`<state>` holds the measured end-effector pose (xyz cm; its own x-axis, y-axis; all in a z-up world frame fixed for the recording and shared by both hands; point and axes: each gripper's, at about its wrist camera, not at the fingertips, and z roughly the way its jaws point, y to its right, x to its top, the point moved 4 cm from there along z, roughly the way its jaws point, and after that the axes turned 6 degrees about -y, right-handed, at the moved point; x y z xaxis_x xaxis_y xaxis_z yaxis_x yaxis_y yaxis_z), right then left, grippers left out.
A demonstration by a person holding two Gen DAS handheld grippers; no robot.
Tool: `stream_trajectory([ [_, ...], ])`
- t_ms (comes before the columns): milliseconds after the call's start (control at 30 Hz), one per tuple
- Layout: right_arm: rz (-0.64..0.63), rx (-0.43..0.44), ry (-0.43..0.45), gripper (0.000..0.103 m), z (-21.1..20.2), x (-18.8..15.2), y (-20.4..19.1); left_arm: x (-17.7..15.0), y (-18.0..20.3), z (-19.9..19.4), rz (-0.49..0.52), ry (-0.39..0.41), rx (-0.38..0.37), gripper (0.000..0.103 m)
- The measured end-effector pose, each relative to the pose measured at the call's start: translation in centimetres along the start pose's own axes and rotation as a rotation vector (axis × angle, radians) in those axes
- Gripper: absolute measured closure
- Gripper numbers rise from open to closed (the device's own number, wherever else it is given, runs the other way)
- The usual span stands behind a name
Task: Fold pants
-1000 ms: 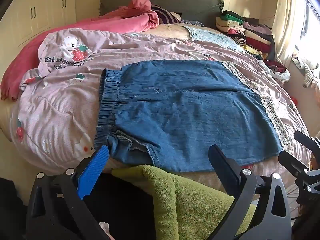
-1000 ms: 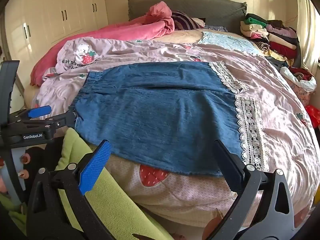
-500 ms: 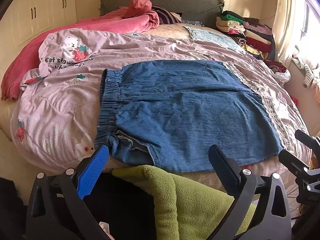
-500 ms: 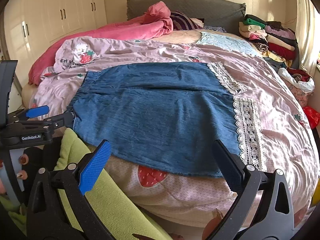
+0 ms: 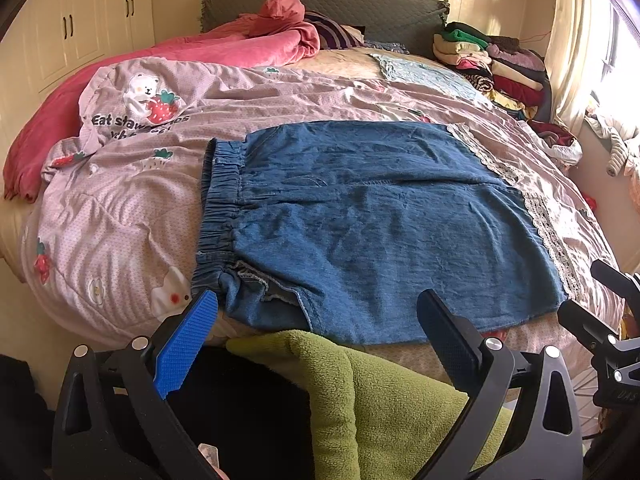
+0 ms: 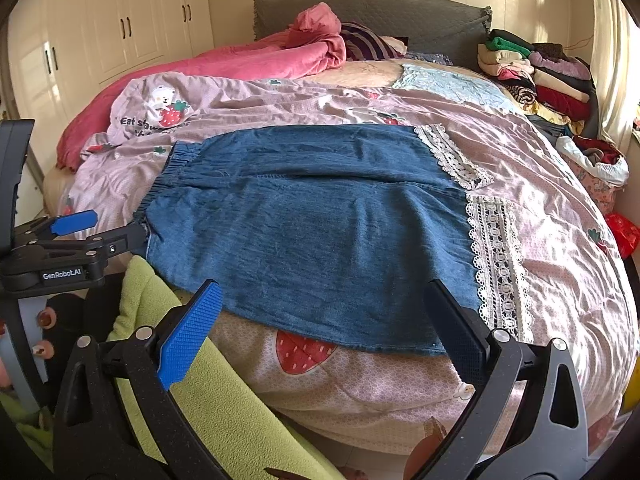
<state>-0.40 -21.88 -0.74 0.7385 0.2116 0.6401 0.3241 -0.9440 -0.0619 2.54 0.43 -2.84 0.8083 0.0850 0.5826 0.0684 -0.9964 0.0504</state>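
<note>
Denim pants (image 5: 380,216) with lace-trimmed hems lie spread flat on the near half of a bed, on a pink strawberry-print quilt (image 5: 120,216). Their elastic waistband (image 5: 218,200) points toward the bed's left edge and the hems toward its right edge. The lower side of the pants reaches the bed's near edge.

Two handheld grippers hover just off that near edge, both empty. The left gripper (image 5: 320,336) has its jaws wide apart, near the waistband corner of the pants. The right gripper (image 6: 324,320) also has its jaws wide apart, facing the hem end.

No fold looks started, so the step in hand seems to be the first grasp. To do it well, each gripper should probably pinch both denim layers at a near corner, one at the waistband and one at the lace hem (image 6: 496,264). Lifting both together and laying the near leg over the far one should keep the edges lined up. The fabric near the waistband corner is slightly bunched and may need smoothing.

Counts: one pair of pants, two grippers, one pink quilt, one red blanket (image 5: 224,52) along the far left edge, one stack of folded clothes (image 5: 492,60) at the far right corner, and one green fleece (image 5: 360,392) below the grippers.
</note>
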Motion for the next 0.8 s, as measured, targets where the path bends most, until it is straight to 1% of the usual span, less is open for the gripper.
stream_trajectory([
  [700, -0.004, 0.002, -0.002, 0.008, 0.03, 0.05, 0.03, 0.00, -0.24, 0.03, 0.000, 0.003, 0.006, 0.004],
  [800, -0.007, 0.009, 0.001, 0.008, 0.09, 0.31, -0.51, 0.27, -0.85, -0.22, -0.003, 0.002, 0.006, 0.004],
])
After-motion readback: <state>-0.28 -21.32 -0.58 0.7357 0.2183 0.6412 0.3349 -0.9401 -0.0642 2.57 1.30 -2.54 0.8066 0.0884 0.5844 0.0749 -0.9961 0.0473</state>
